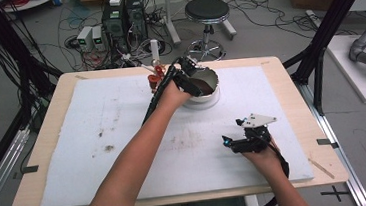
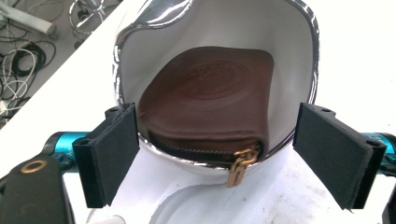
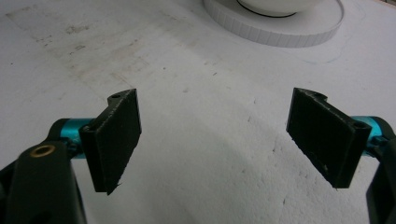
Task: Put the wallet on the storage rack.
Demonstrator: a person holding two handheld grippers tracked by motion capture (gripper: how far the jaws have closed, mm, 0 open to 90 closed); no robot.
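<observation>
A brown leather zip pouch point(image 2: 205, 93) lies inside a shiny white-lined bowl point(image 2: 310, 56) that is tipped toward my left gripper. The pouch's gold zip pull point(image 2: 238, 170) hangs over the near rim. My left gripper point(image 2: 215, 112) is open, its pads on either side of the bowl's mouth and apart from the pouch. In the high view the left gripper point(image 1: 188, 76) is at the bowl point(image 1: 210, 83) at the back middle of the table. My right gripper point(image 1: 230, 142) rests at the front right, open and empty point(image 3: 215, 100) over the white mat.
The bowl sits on a round white base point(image 1: 202, 103), also at the top of the right gripper view point(image 3: 280, 29). A small red object point(image 1: 155, 79) stands left of the bowl. The stained white mat point(image 1: 99, 140) covers the wooden table; a stool point(image 1: 206, 10) stands beyond.
</observation>
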